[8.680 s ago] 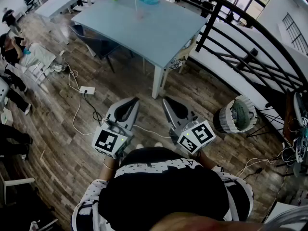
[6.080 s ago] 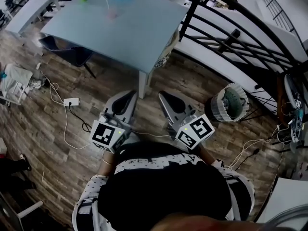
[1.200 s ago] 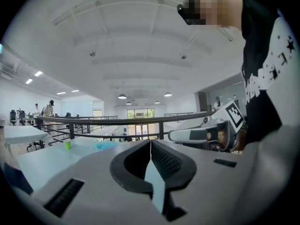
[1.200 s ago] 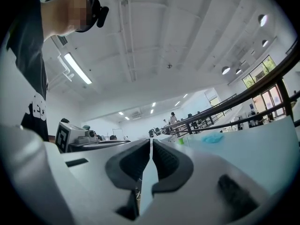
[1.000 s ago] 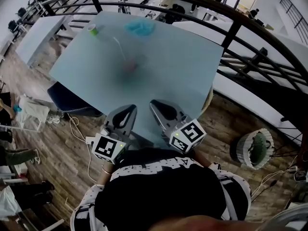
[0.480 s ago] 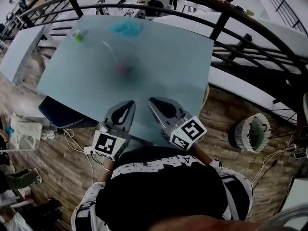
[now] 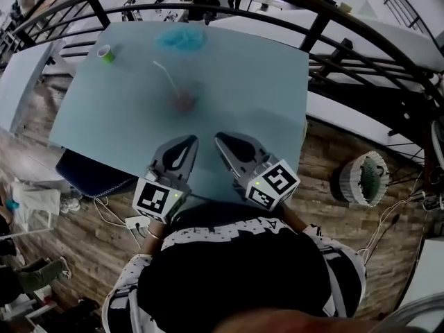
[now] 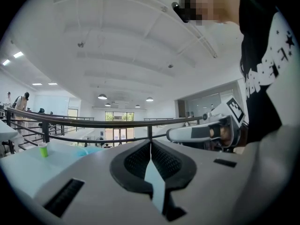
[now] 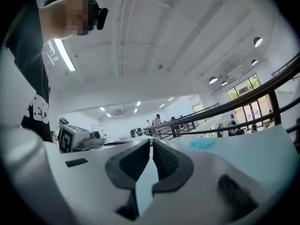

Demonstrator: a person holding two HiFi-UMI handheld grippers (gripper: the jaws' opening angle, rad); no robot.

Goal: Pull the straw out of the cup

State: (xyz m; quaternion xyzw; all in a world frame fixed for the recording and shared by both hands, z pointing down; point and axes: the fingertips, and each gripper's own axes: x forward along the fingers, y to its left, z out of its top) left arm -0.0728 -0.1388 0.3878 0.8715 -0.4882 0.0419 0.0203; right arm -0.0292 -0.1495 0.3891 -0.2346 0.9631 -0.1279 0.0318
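Note:
A small pinkish cup (image 7: 184, 103) stands near the middle of the pale blue table (image 7: 257, 82), blurred in the head view. A white straw (image 7: 165, 75) leans out of it toward the upper left. My left gripper (image 7: 189, 140) and right gripper (image 7: 220, 138) hover side by side over the table's near edge, a short way in front of the cup, both shut and empty. In the left gripper view the jaws (image 8: 150, 142) meet, and likewise in the right gripper view (image 9: 151, 139). Neither gripper view shows the cup.
A green cup (image 7: 105, 53) stands at the table's far left and a crumpled blue thing (image 7: 182, 40) lies at the far edge. A dark railing (image 7: 326, 30) curves round behind and to the right. A basket-like bin (image 7: 363, 179) and cables sit on the wooden floor.
Across the earlier frames the person walked up to the table. It now lies right under the grippers, with the cup closer. Both grippers stayed shut.

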